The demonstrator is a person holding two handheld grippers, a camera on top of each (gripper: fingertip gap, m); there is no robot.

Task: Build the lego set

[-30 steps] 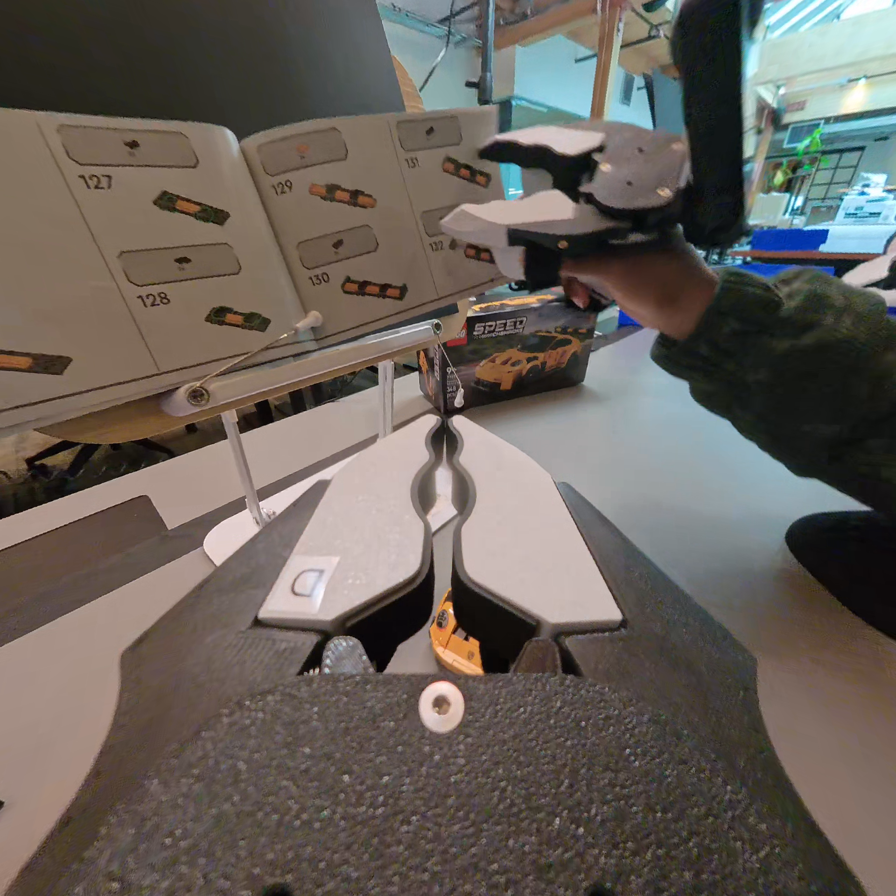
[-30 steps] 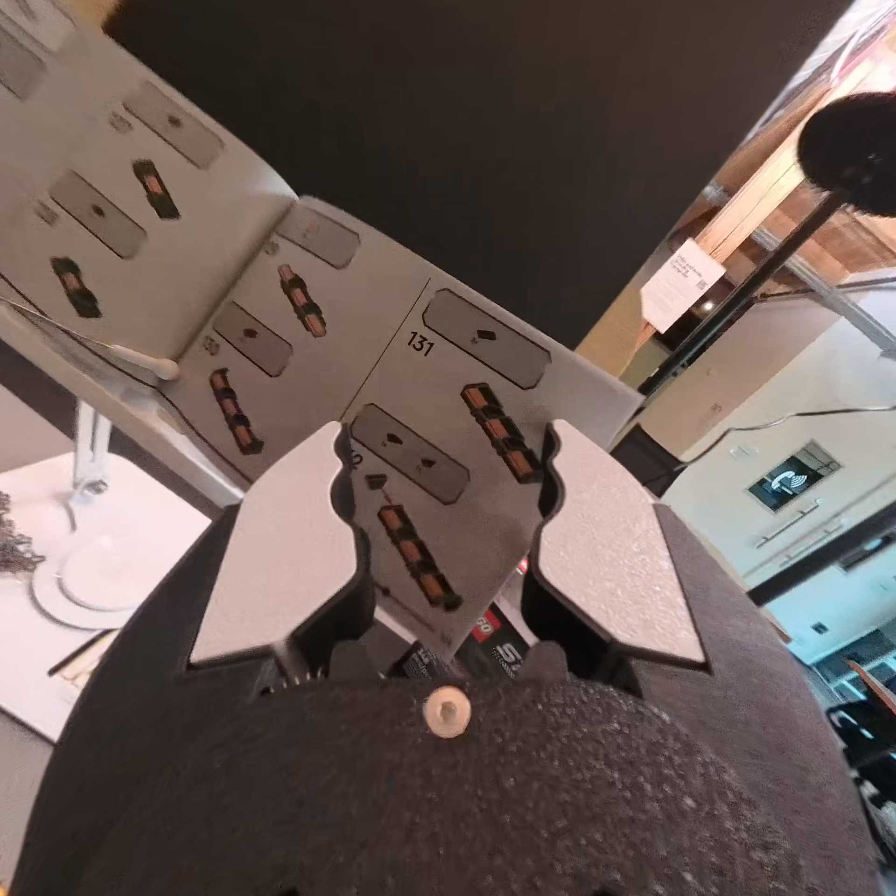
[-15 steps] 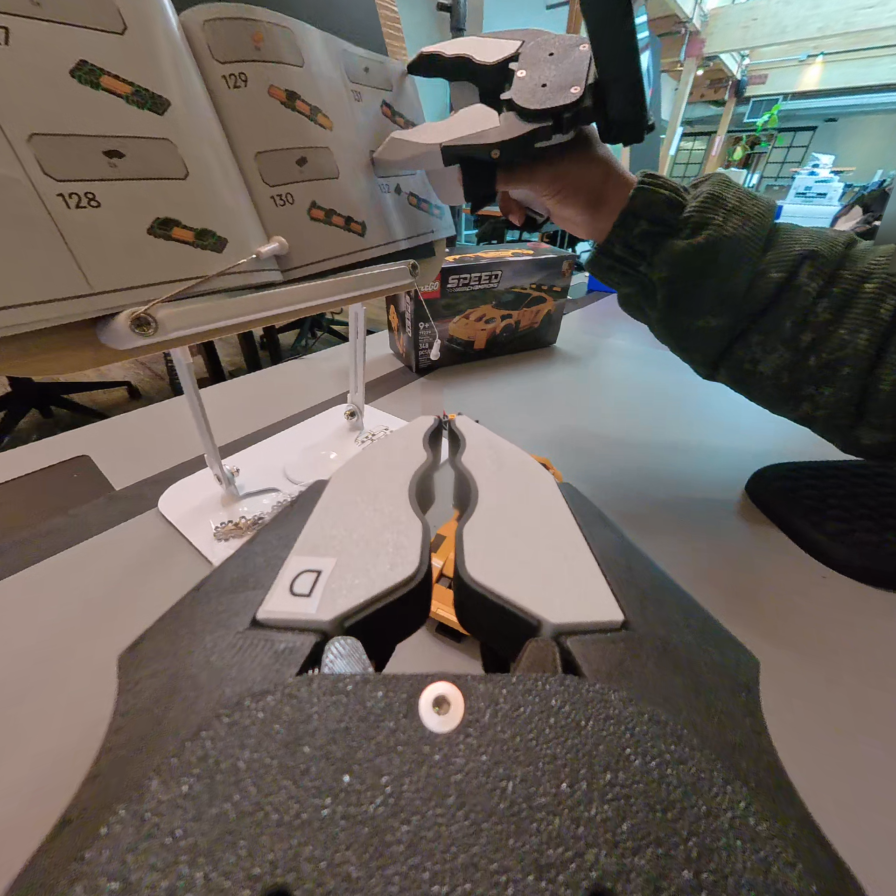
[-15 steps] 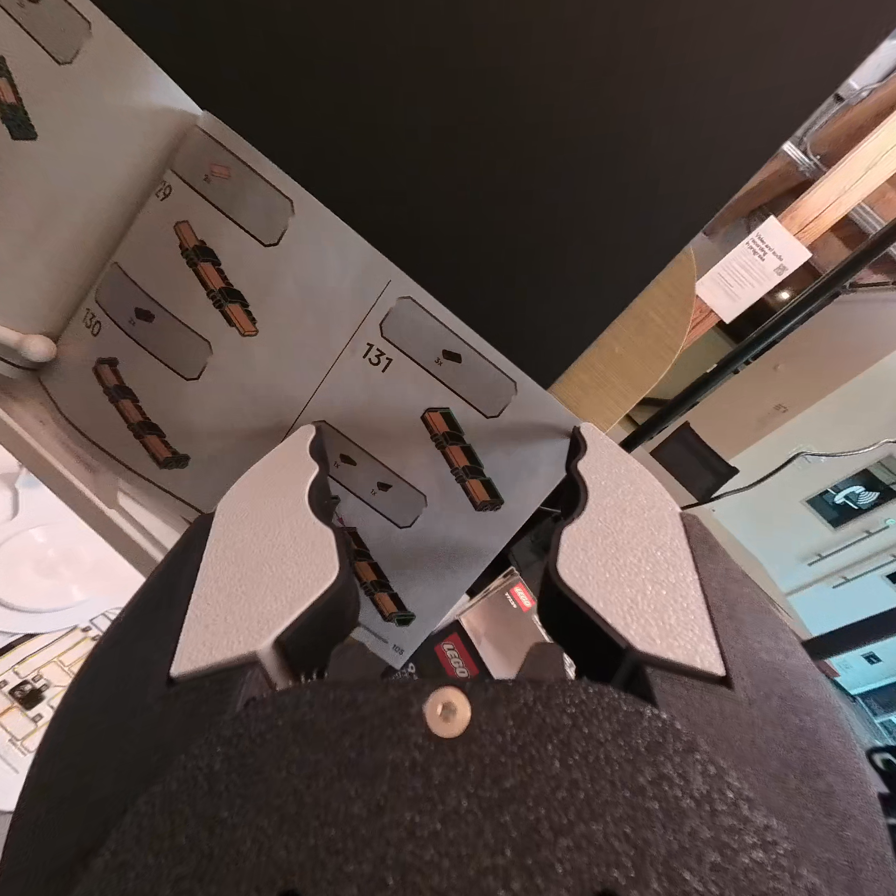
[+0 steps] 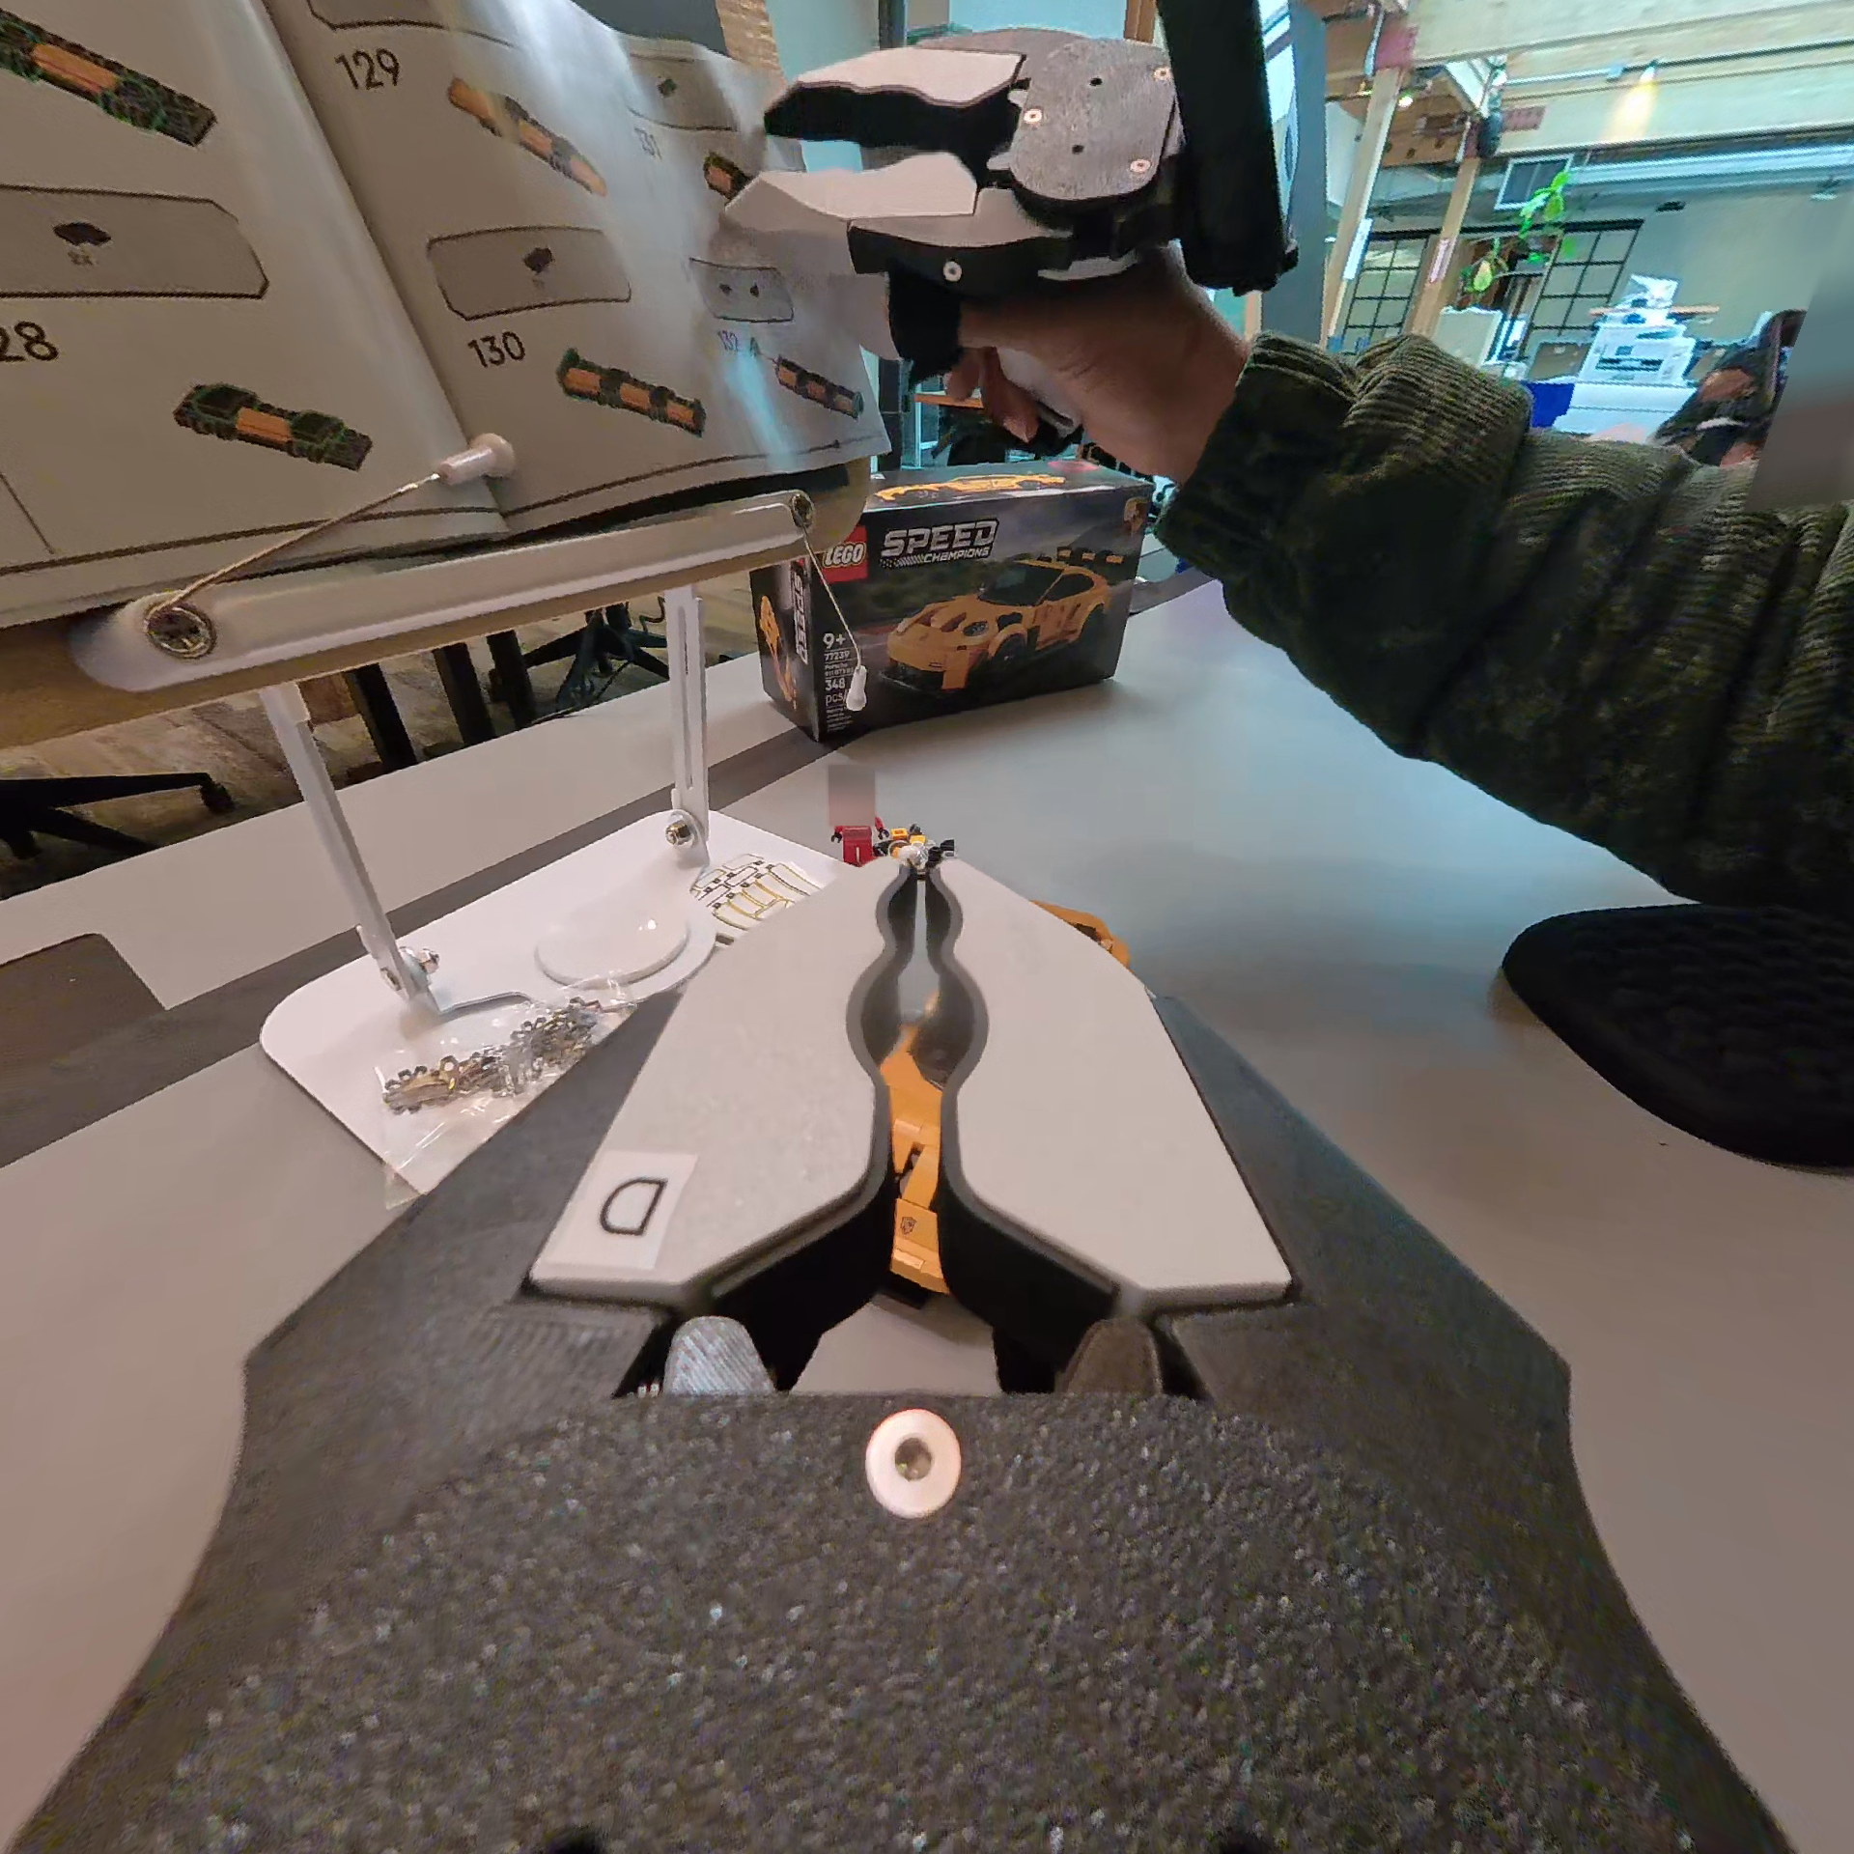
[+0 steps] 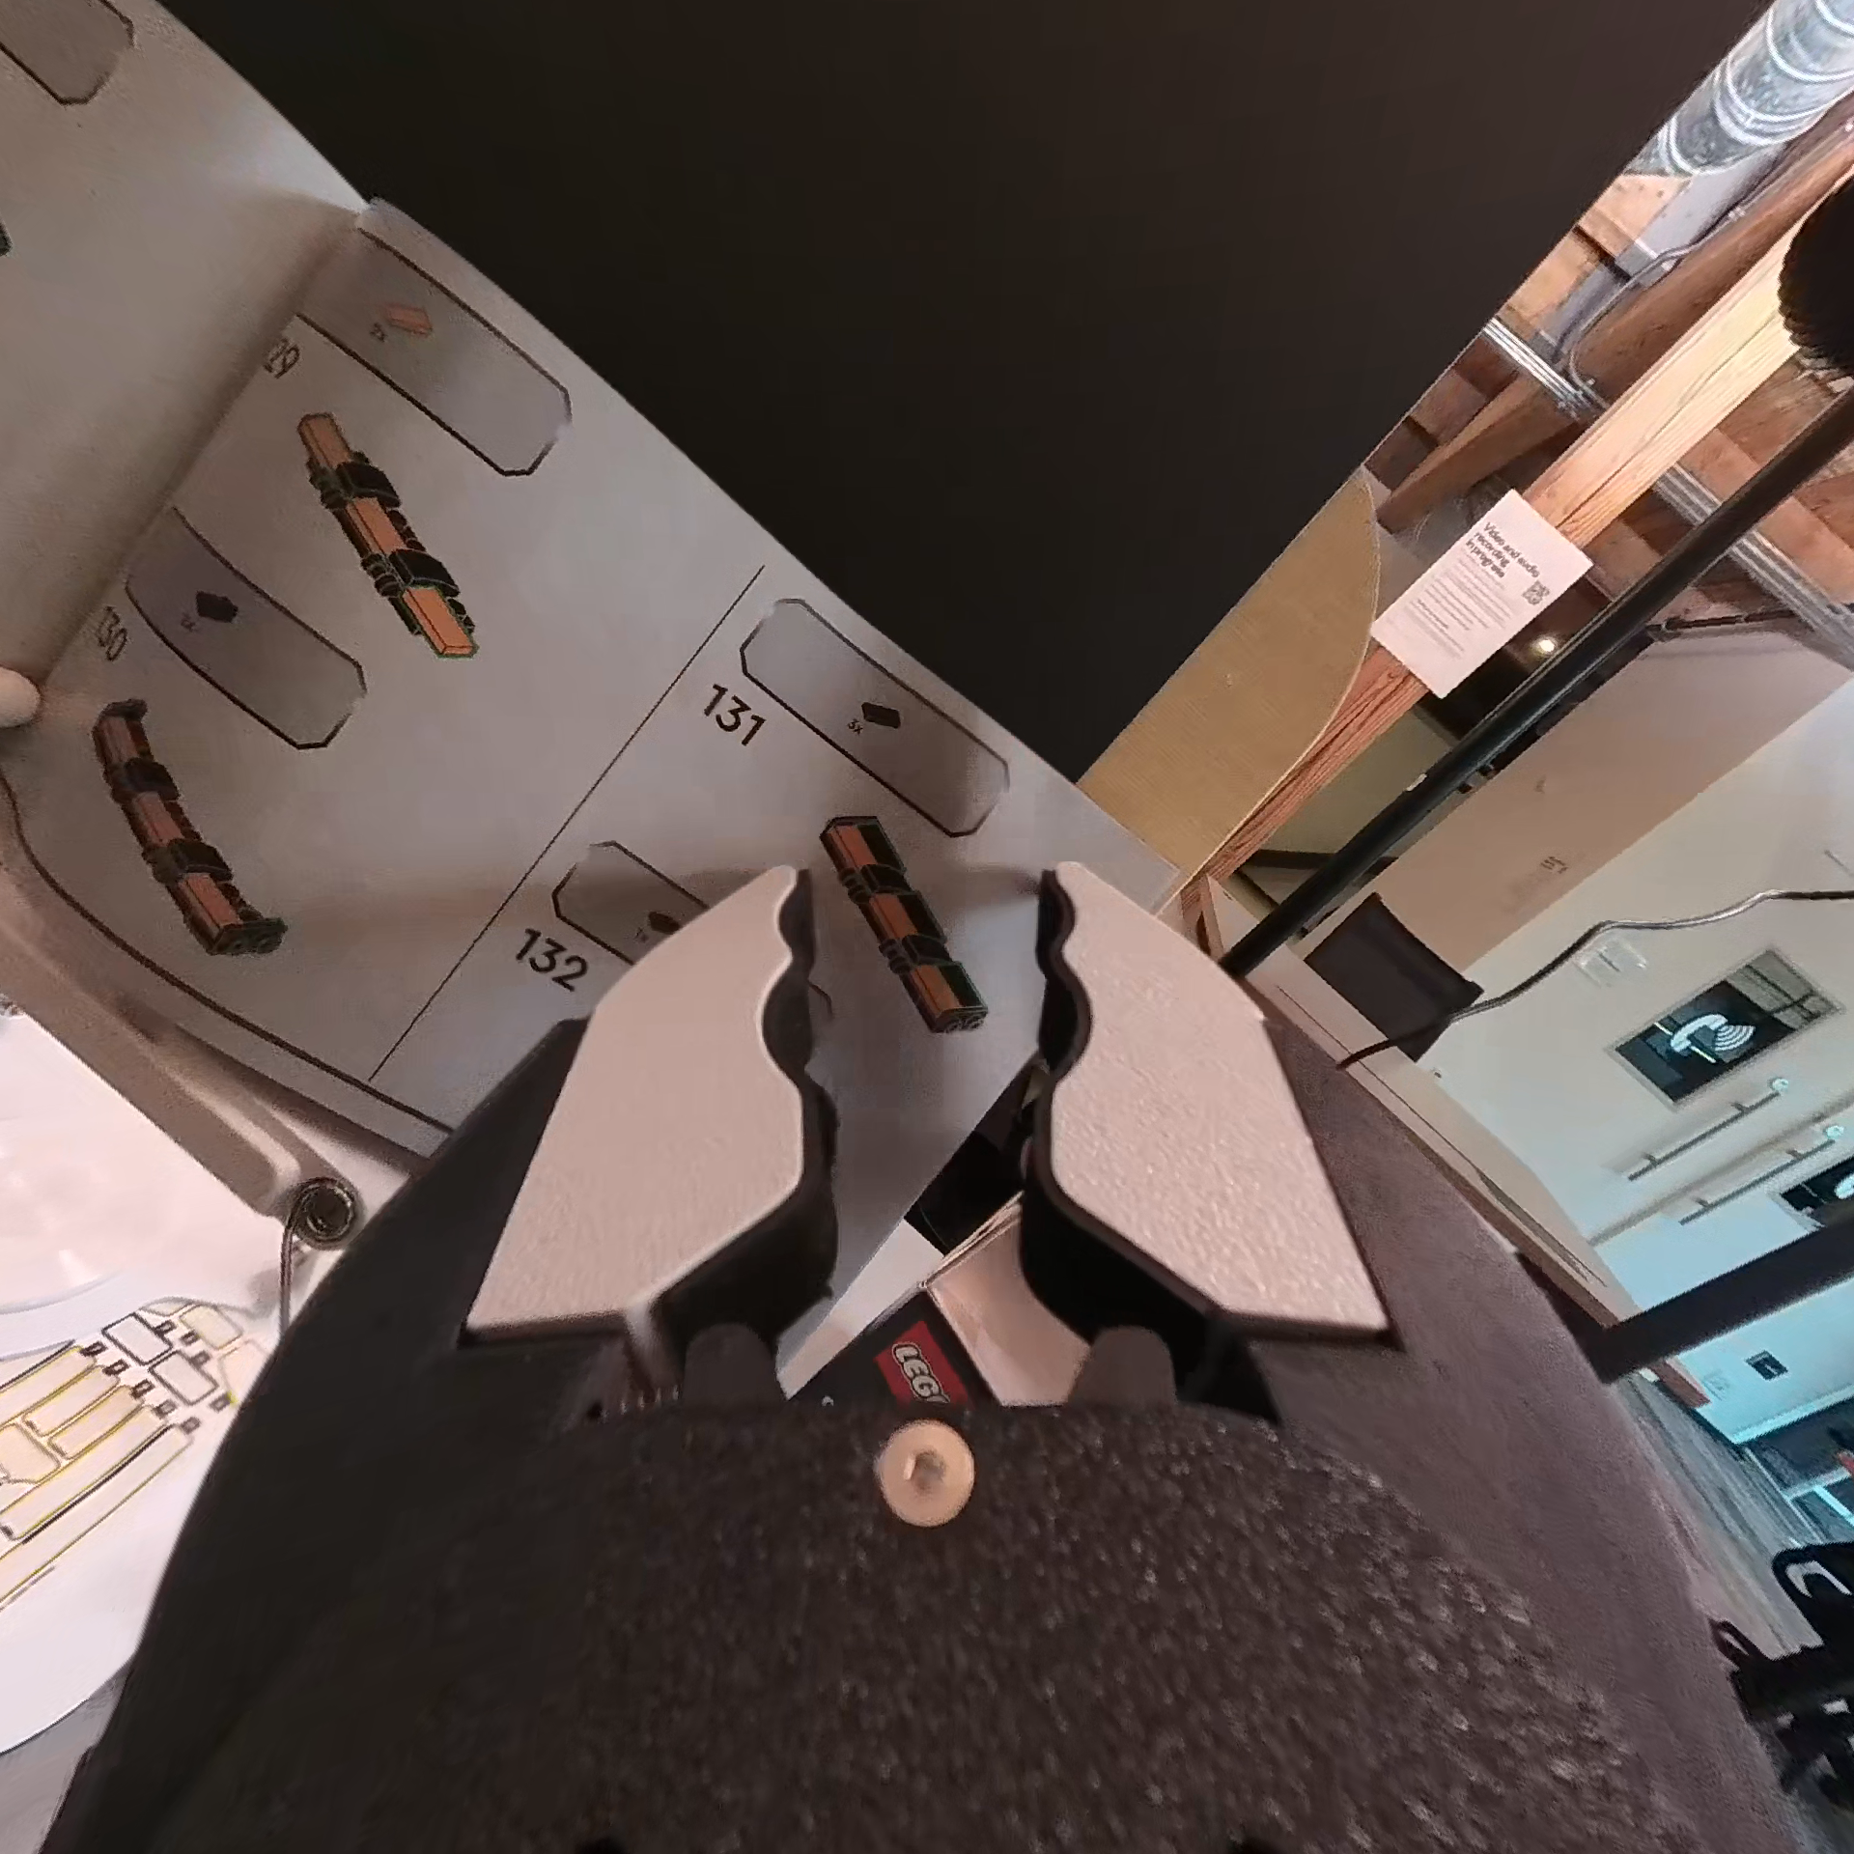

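The instruction booklet (image 5: 421,251) lies open on a white stand (image 5: 401,602). My right gripper (image 6: 923,883) is open, and the booklet's right page edge (image 6: 903,833) lies between its jaws. It also shows in the left wrist view (image 5: 752,161), held by a hand at the page's right edge. My left gripper (image 5: 921,873) is shut with nothing seen between its fingers. It hovers over the partly built yellow lego car (image 5: 918,1154), which is mostly hidden under its fingers.
The lego box (image 5: 963,602) stands behind on the grey table (image 5: 1304,903). A bag of small parts (image 5: 492,1063) and a sticker sheet (image 5: 752,888) lie on the stand's white base. Loose small pieces (image 5: 883,843) lie past the car. A black mesh object (image 5: 1706,1023) is at right. There is about 30 centimeters between the tips of the two grippers.
The right gripper has moved to the right page's edge and its jaws have narrowed around it. The left gripper has tilted down toward the table, bringing more of the car into view.
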